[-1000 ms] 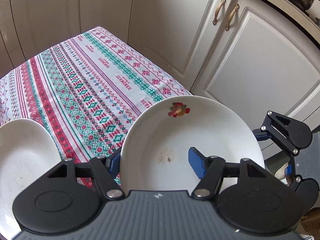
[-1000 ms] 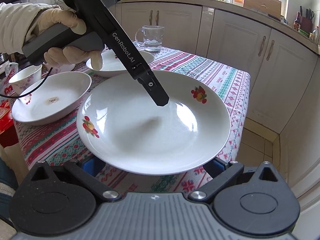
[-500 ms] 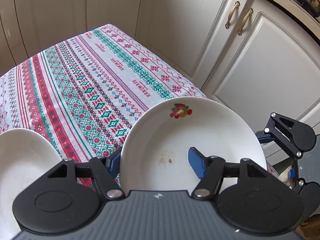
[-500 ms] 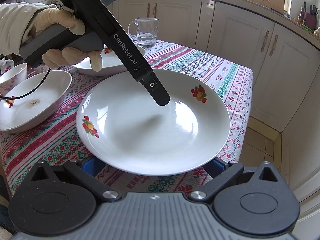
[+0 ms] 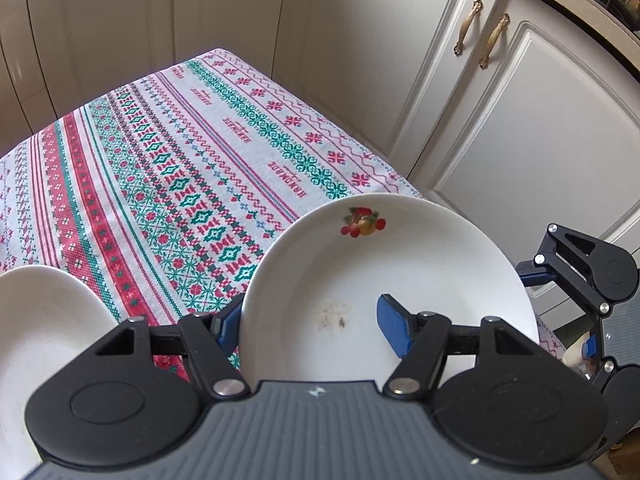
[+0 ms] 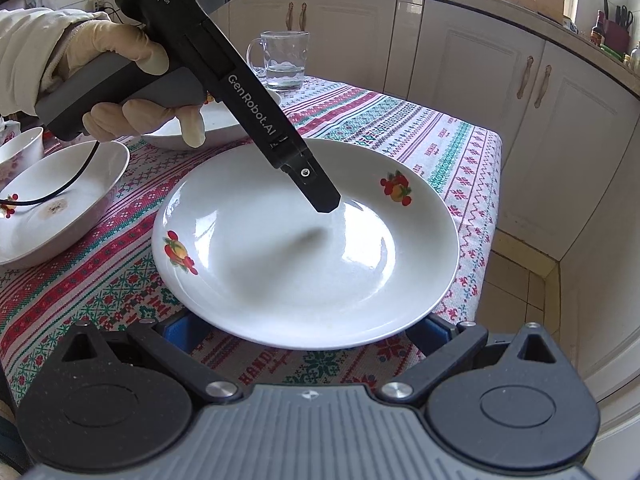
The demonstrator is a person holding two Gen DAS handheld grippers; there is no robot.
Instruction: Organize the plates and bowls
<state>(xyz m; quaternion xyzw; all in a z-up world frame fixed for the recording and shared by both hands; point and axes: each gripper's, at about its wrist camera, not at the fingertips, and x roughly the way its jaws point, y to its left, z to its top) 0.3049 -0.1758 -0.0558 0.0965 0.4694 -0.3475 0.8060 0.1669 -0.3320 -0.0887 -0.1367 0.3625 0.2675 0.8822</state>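
Observation:
A white plate with fruit motifs (image 5: 400, 264) (image 6: 304, 248) hangs tilted over the table's corner. My left gripper (image 5: 312, 320) is shut on the plate's rim: one blue finger (image 5: 394, 326) lies inside the plate, the other under its edge. In the right wrist view the left gripper reaches in from the upper left, its tip (image 6: 320, 196) over the plate's middle. My right gripper (image 6: 308, 332) is open just below the plate's near rim, its blue fingers (image 6: 182, 330) spread wide under it and mostly hidden.
A striped patterned tablecloth (image 5: 172, 176) covers the table. A second white plate (image 6: 52, 208) lies at the left, another plate (image 6: 200, 120) and a glass mug (image 6: 282, 60) behind. A small bowl (image 6: 20, 148) stands at the far left. White cabinets (image 5: 500, 120) stand close beyond the table.
Both grippers and the plate have moved toward the table's far corner; the left plate has slid further out of the left wrist view. The grips have not changed.

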